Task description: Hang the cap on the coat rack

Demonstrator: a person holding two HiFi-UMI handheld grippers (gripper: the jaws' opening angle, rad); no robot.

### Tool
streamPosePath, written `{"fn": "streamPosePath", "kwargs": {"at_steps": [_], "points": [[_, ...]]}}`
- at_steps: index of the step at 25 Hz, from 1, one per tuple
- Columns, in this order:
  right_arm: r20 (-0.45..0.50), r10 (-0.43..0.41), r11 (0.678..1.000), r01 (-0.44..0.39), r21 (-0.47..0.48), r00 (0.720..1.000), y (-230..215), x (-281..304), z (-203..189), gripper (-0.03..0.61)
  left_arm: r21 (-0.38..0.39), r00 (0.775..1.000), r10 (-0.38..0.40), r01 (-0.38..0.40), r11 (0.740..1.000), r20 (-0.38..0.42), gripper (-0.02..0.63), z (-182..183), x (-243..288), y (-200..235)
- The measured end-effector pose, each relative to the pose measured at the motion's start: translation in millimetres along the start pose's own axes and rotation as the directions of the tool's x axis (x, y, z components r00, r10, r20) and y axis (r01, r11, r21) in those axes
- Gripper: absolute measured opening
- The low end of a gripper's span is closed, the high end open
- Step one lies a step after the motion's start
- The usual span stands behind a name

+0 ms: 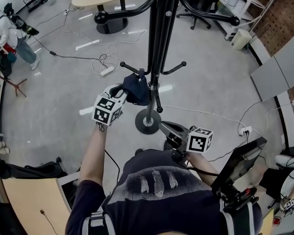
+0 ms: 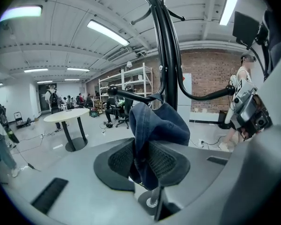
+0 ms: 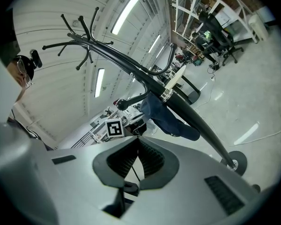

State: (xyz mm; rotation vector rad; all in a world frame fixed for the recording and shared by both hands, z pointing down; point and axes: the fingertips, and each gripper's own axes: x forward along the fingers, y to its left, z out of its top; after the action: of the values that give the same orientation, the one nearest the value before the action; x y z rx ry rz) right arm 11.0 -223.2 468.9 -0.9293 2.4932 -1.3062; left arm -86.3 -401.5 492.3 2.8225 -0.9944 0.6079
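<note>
Beside black tubular coat rack: crumpled navy cap.

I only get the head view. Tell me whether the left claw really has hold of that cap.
Observer: It does. In the left gripper view, the left claw has both pads pressed on the dark blue cap, one on each side.
Operator: Report how high the cap sits against the rack.
Observer: In the right gripper view its top is level with the ball-tipped hook, close against the pole. I cannot tell whether it is hooked on.
</note>
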Motion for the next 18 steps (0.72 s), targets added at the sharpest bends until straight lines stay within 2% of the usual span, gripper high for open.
{"fn": "streamPosePath", "kwargs": {"at_steps": [10,14,16,18], "points": [[-0.002,-0.019,1.0,0.019,0.018,1.0,2,0,-17,0.005,-0.055,1.0,-0.012,0.011,0.998,-0.025,0.067,-17,7,-6],[-0.002,-0.036,0.999,0.036,0.023,0.999,3,0,-23,0.005,-0.107,0.999,-0.03,0.029,0.994,-0.015,0.075,-22,8,-7],[-0.007,-0.042,0.999,0.042,0.021,0.999,3,2,-26,0.005,-0.139,1.0,-0.031,0.03,0.99,-0.003,0.1,-25,8,-5],[-0.011,-0.04,0.999,0.04,0.016,0.999,5,6,-29,0.005,-0.168,1.0,-0.019,0.02,0.986,0.005,0.16,-27,6,-1]]}}
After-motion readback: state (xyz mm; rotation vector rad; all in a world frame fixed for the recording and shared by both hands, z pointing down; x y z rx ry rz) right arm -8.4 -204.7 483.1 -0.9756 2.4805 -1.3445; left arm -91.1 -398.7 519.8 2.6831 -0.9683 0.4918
